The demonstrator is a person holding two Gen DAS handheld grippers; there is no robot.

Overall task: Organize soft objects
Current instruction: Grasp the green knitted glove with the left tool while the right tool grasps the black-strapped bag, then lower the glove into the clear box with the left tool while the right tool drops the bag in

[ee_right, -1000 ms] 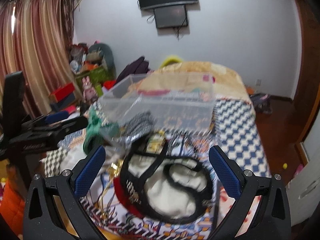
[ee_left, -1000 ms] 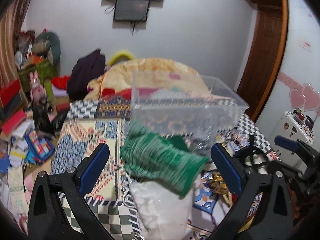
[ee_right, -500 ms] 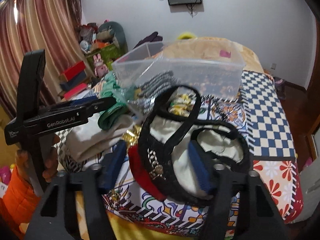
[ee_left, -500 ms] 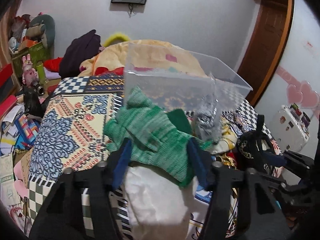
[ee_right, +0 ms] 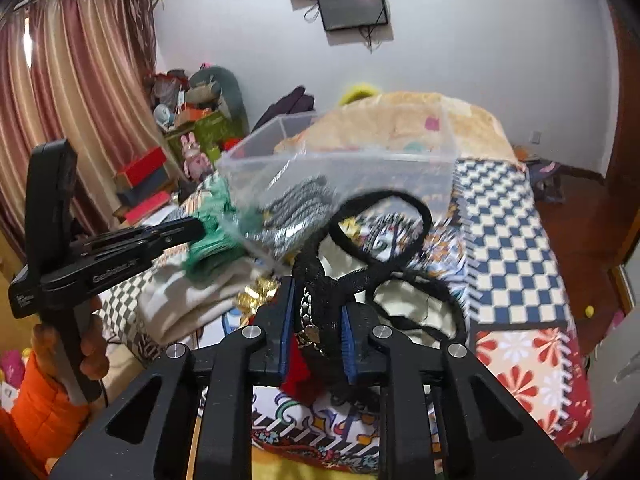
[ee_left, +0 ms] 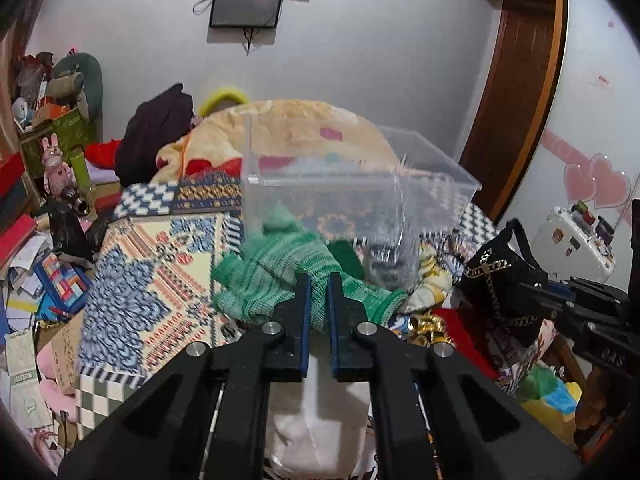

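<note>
Green knitted wool garment (ee_left: 280, 276) is pinched in the narrowed left gripper (ee_left: 318, 300) and the black chain-trimmed handbag (ee_right: 320, 300) in the right gripper (ee_right: 316, 320), likely for lifting into the clear plastic bin (ee_left: 440, 176) just behind them on the bed.

Left gripper (ee_left: 319, 304) closed on a fold of the green knitted garment (ee_left: 280, 276), which lies on a white cloth (ee_left: 320, 420) just before the clear plastic box (ee_left: 352, 196); black handbag (ee_left: 504, 280) at right.
</note>
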